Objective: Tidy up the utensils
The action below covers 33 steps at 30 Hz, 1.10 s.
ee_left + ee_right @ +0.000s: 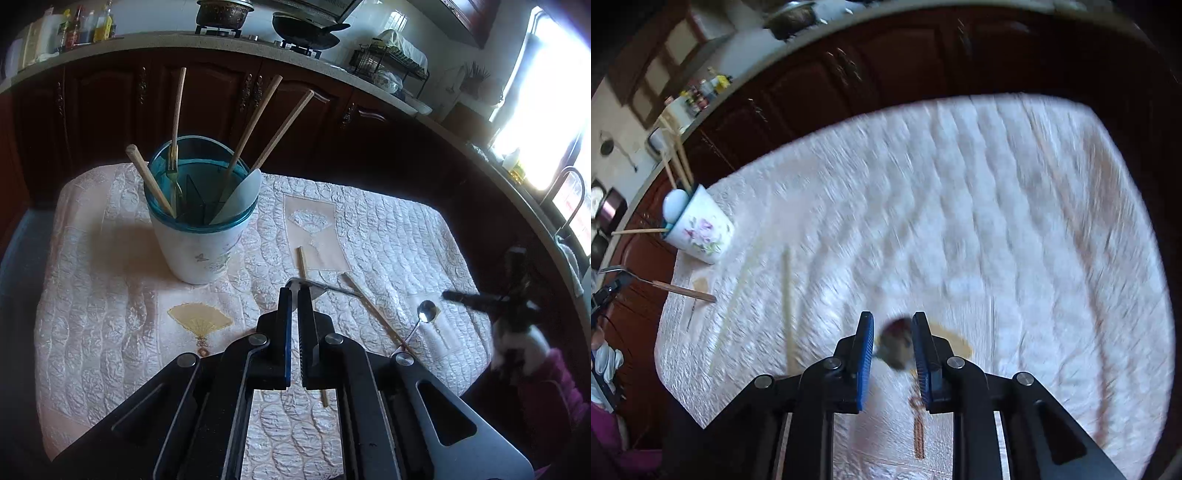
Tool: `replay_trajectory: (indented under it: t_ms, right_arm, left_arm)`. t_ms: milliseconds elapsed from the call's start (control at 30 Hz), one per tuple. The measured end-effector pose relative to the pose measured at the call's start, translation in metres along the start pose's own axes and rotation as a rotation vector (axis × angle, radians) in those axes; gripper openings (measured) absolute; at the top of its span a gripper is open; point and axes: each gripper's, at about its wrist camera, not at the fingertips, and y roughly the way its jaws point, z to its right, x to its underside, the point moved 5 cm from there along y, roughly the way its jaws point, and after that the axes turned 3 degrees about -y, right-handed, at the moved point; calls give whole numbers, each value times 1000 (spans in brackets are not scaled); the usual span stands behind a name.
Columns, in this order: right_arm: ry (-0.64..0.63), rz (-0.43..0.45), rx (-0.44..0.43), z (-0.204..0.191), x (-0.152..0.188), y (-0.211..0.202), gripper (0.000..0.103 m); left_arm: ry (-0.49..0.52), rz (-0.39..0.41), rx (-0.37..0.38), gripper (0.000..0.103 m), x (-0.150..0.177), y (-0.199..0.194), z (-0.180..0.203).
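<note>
The left claw (294, 295) is pinching a metal fork with a wooden handle (314, 287), its head between the fingertips and its handle running off toward 3 o'clock above the quilted cloth (110, 295) that covers the bench. At 11 o'clock from that claw stands the white cup with the blue rim (199, 221), holding chopsticks (255, 122), a fork (173, 173) and a white spatula (240, 199). A loose chopstick (376, 314) lies on the cloth at 3 o'clock, and a small metal spoon (426, 312) lies just beyond it. In the blurred right wrist view, the right claw (893, 332) is spread, with the dark bowl of a spoon (895, 343) between its fingers; another chopstick (788, 306) lies at 9 o'clock of it, and the cup (700, 230) sits far off at 10 o'clock.
</note>
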Motion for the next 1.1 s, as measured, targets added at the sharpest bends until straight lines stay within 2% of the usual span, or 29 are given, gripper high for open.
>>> replay_trajectory:
  t_ms: [100, 300, 433, 800, 900, 967, 1100]
  right_arm:
    - [40, -22, 1, 13, 7, 14, 20]
    - [77, -5, -73, 15, 14, 24, 23]
    - [122, 16, -104, 16, 14, 25, 30]
    - [118, -3, -90, 11, 16, 25, 32]
    - [105, 2, -87, 8, 17, 26, 37]
    - [97, 5, -85, 5, 16, 27, 41]
    - [86, -6, -69, 0, 12, 29, 41]
  left_arm:
    - [-10, -18, -2, 2, 3, 6, -1]
    - [-26, -55, 0, 2, 11, 17, -2]
    - [-16, -78, 35, 2, 13, 28, -1]
    - [-64, -208, 25, 5, 45, 68, -8]
    - [-104, -247, 53, 16, 55, 69, -7]
    - [-160, -272, 77, 30, 61, 73, -7]
    - [-273, -297, 51, 32, 69, 89, -14]
